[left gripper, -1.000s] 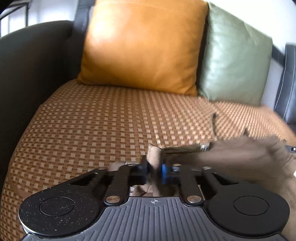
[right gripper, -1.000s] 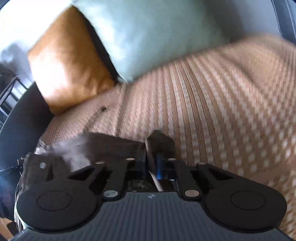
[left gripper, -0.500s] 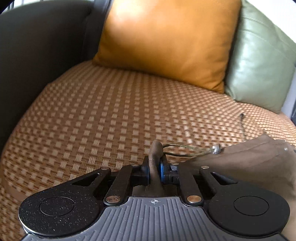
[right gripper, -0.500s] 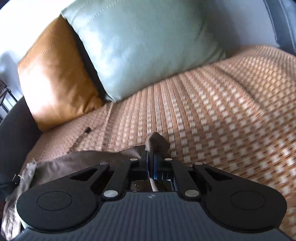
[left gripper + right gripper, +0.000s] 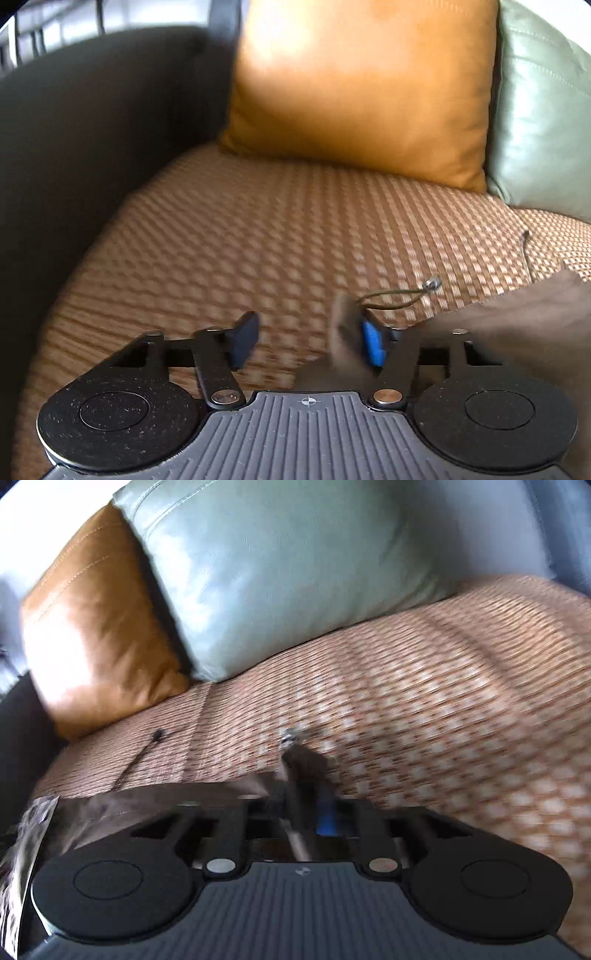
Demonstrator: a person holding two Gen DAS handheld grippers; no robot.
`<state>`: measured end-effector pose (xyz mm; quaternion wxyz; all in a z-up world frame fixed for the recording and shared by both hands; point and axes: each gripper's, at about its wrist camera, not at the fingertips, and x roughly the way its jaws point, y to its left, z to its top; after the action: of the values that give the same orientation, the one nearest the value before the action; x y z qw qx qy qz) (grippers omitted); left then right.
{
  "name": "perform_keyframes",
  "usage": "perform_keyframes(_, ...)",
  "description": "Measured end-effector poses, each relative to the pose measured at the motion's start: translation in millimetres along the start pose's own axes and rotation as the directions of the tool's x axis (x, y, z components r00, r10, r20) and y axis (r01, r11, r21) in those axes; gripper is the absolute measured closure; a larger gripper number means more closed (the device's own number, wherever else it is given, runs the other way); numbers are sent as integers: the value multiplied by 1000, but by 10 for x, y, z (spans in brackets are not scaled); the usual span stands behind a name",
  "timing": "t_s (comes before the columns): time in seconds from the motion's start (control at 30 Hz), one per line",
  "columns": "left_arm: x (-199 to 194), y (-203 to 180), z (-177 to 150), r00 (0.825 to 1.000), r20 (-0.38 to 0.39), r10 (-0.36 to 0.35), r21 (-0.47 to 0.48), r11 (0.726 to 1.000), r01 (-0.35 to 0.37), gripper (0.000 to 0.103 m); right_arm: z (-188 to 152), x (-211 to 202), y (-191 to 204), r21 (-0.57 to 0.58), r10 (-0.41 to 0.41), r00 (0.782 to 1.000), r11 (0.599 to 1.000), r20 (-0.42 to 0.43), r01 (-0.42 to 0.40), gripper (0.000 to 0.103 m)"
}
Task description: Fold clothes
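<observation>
Woven tan-and-brown sofa seat fills both views, dark armrest at its left end. Brown garment lies low on the seat near the front edge, its long axis running across the seat from one gripper to the other. Its upper edge faces the cushions; a cord loop with a small metal end points toward the backrest.

Left gripper: jaws opening, wide gap between them. A blurred corner of the garment stands against the blue pad only; the dark pad is clear of it. Cloth released.

Right gripper: jaws opening, a bunched corner of the garment rising between them. Motion blur here; I cannot tell if either pad touches the cloth.

Second thin dark cord lies apart on the seat, aimed at the cushions. Behind: orange leather cushion, pale green leather cushion just beside it, both leaning on the backrest.
</observation>
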<state>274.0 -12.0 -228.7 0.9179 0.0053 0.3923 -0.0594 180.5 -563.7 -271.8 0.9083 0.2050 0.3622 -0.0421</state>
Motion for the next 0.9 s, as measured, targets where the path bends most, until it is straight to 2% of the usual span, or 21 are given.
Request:
perform_keyframes(0.03, -141, 19, 35, 1000, 19, 0, 2, 1000, 0, 36, 29, -144, 28, 0, -46, 999, 999, 23, 46, 44)
perform_keyframes(0.07, -301, 13, 66, 999, 41, -5, 6, 1000, 5, 34, 49, -313, 43, -8, -49, 997, 999, 56, 49, 44)
perform_keyframes(0.1, -482, -18, 95, 998, 68, -17, 11, 1000, 16, 38, 60, -463, 70, -20, -39, 996, 999, 84, 41, 45)
perform_keyframes(0.17, -807, -124, 114, 991, 117, -60, 32, 998, 57, 37, 54, -790, 184, -69, 4, 992, 998, 129, 5, 46)
perform_keyframes(0.23, -1104, -304, 63, 979, 157, -127, 65, 991, 118, 35, -29, -1096, 381, -137, 90, 983, 988, 160, -68, 46)
perform_keyframes(0.37, -1274, -745, -146, 967, 149, -205, 157, 971, 182, 32, -308, -1355, 779, -260, 208, 966, 952, 152, -164, 40)
perform_keyframes(0.47, -1128, -1112, -330, 964, 83, -252, 249, 942, 224, 30, -502, -1259, 1096, -373, 217, 971, 913, 96, -167, 38)
perform_keyframes(0.57, -823, -1443, -518, 979, 56, -194, 363, 918, 161, 28, -631, -1038, 1338, -423, 214, 974, 891, 72, -165, 30)
perform_keyframes(0.6, -716, -1476, -567, 983, 54, -177, 369, 918, 145, 25, -649, -945, 1395, -430, 207, 976, 889, 73, -156, 30)
perform_keyframes(0.7, -421, -1334, -658, 984, 54, -168, 280, 949, 146, 12, -701, -580, 1448, -442, 155, 987, 889, 44, -120, 29)
perform_keyframes(0.77, -294, -1196, -673, 976, 51, -210, 208, 959, 195, 11, -737, -307, 1441, -448, 110, 994, 889, 14, -92, 18)
perform_keyframes(0.9, -225, -1225, -691, 978, 74, -196, 203, 963, 178, 8, -769, -178, 1341, -433, 140, 990, 894, 22, -117, 16)
